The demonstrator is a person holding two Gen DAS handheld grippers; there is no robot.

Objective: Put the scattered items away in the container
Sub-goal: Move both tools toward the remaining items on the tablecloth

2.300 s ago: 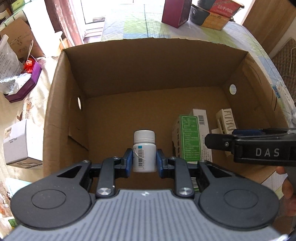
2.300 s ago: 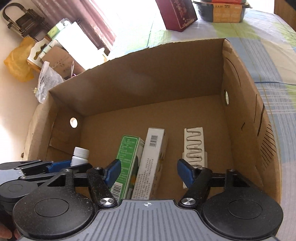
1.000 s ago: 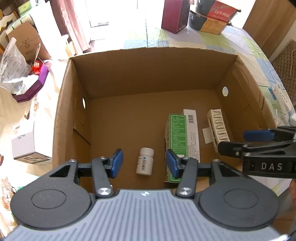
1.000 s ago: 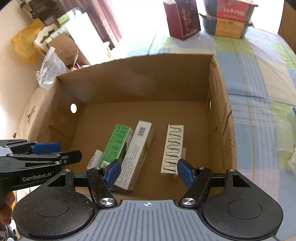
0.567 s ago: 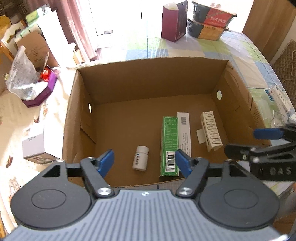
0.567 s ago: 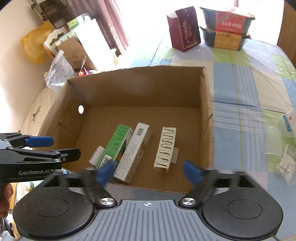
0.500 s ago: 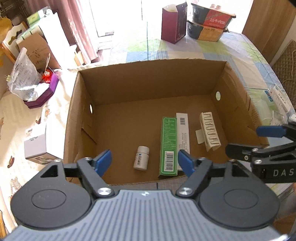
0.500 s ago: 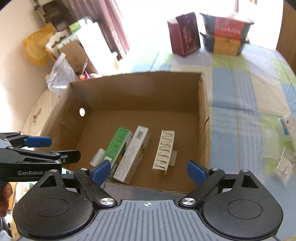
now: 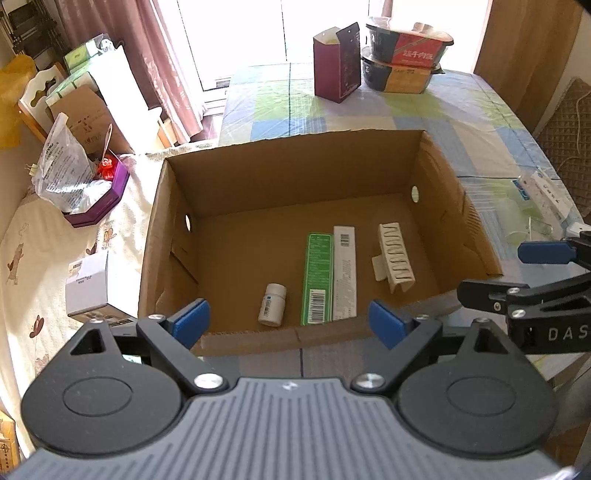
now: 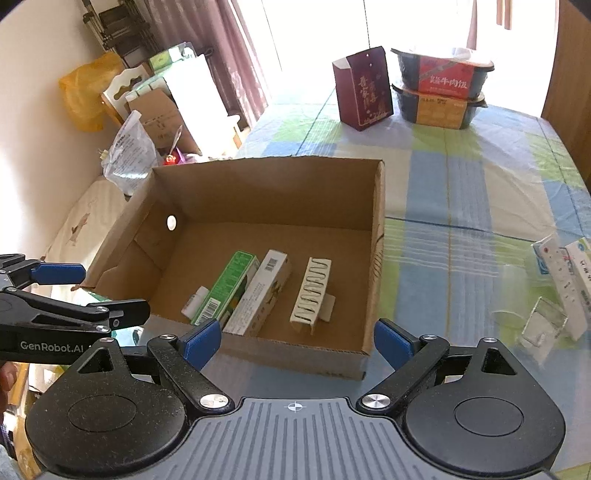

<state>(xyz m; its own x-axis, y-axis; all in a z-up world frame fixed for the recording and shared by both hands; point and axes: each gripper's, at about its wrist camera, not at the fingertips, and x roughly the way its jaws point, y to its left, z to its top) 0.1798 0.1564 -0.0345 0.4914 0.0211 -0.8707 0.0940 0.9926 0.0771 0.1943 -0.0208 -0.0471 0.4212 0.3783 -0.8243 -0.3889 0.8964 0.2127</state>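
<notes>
Both grippers, left (image 9: 289, 319) and right (image 10: 297, 340), hold jaws wide apart, empty, above the cardboard box (image 9: 280, 177).

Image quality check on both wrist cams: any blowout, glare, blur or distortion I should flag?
Left wrist view: window blown out to white, tablecloth washed by glare; cardboard box interior evenly lit, bottle sharp; fisheye bends the edges. Right wrist view: same blown window, sheen on tablecloth, clear packaging hard to read; no motion blur.
</notes>
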